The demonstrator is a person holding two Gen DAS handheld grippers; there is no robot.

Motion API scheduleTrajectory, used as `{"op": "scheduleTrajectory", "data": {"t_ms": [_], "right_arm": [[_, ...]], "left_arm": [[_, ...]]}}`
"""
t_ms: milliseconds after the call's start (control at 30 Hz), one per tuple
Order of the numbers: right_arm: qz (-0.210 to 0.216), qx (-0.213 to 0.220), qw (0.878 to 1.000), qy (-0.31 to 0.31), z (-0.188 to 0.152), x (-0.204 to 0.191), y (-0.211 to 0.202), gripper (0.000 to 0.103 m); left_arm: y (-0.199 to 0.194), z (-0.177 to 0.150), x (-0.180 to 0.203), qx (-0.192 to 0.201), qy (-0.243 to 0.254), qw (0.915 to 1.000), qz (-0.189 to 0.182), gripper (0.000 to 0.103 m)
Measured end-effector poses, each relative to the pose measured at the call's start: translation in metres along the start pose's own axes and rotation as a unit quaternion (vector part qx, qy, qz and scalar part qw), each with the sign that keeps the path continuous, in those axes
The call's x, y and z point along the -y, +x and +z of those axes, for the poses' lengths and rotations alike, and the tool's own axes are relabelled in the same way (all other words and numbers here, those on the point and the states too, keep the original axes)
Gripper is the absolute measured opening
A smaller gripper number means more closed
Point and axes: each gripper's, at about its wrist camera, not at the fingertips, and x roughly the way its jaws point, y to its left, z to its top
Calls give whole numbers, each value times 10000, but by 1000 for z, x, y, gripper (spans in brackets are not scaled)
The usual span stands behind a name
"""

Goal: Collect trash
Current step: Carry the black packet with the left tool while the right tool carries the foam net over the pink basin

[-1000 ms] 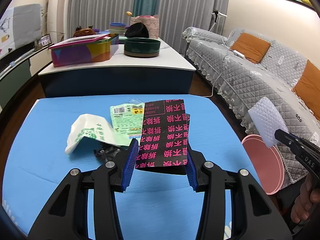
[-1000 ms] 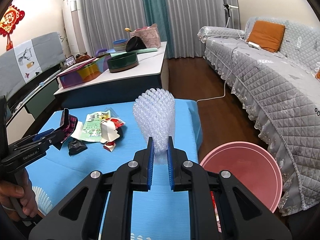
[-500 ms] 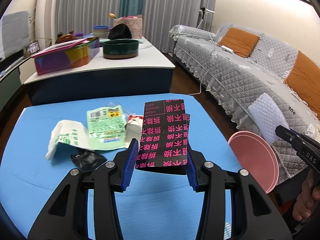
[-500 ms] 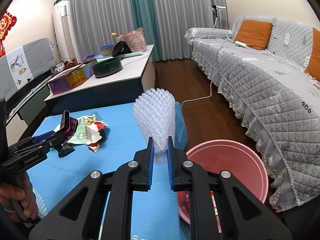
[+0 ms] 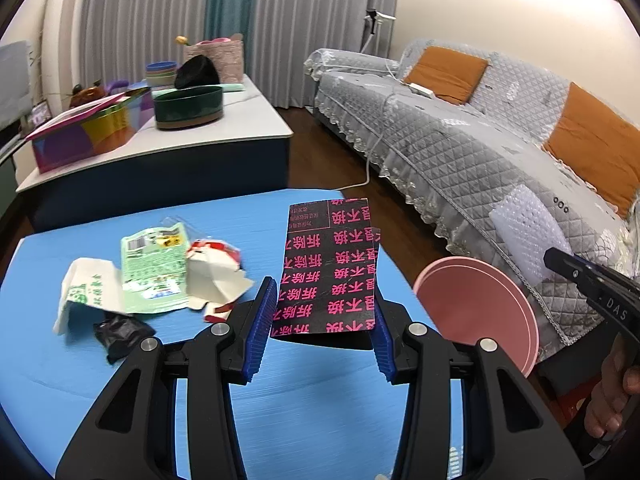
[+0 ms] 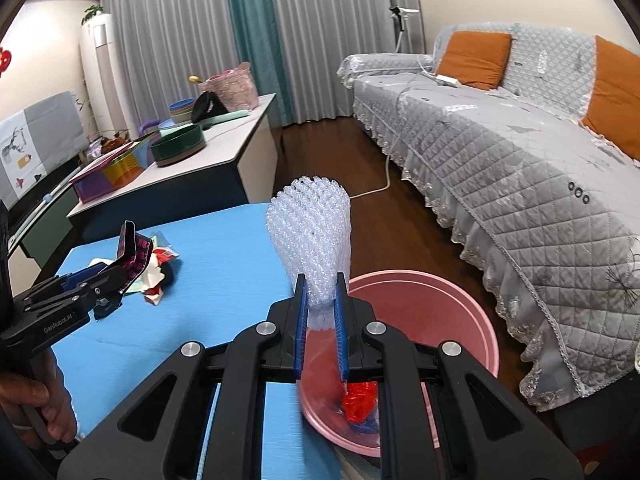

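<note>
The left hand-held gripper pinches a black-and-pink wrapper upright at frame centre. The right hand-held gripper clamps a bubble-wrap piece above the pink basin, lower right.

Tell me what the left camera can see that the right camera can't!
Only the left wrist view shows the green packet and the white paper bag lying flat on the blue table. Only the right wrist view looks inside the pink basin, where red trash lies. Both show the left gripper holding the black wrapper and the right gripper holding the bubble wrap.
</note>
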Motion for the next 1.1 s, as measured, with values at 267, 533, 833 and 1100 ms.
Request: {"op": "scheduleTrajectory", "data": {"t_ms": [267,533,833,1100], "right_arm": [[-148,-9,9998,144,-2,22,-3,13],[-229,2,9995,231,-3,34,-6,13],[-346,5,9984,451,-3,55,-8,13],[-473,-33,9966,670,-4,72,-8,13]], "left_arm": [[6,0,21,48,214,9996,-154,44],[8,2,37,61,314,9990,-306,44],[13,12,66,-41,519,9967,-617,44],[31,15,97,-143,613,9946,-828,44]]}}
